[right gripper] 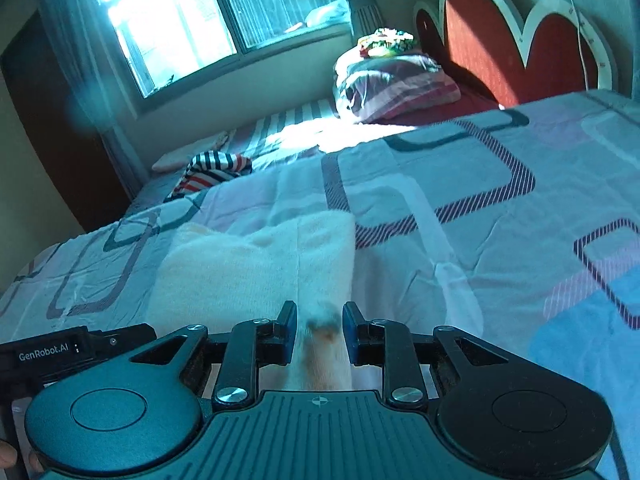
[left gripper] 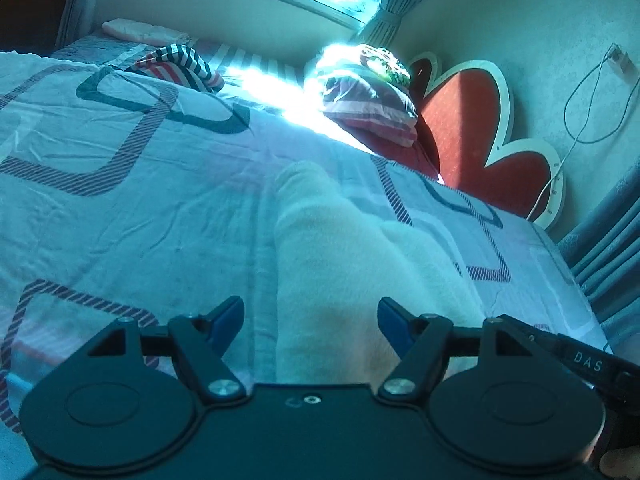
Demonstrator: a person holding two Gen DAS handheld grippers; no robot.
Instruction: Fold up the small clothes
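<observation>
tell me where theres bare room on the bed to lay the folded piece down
Free: the patterned quilt to the left of the white garment, and the stretch to its right. Crowded: far end by the window, with the striped clothing and the pillow pile by the red headboard.

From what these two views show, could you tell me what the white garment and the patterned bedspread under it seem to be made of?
White fuzzy garment: probably a soft knit or fleece, matte, with a nappy surface and thick rounded folds. One end carries a brownish mark between the right tool fingers. Patterned bedspread: likely thin woven cotton or a blend, smooth, with fine sharp creases and printed rounded rectangles.
</observation>
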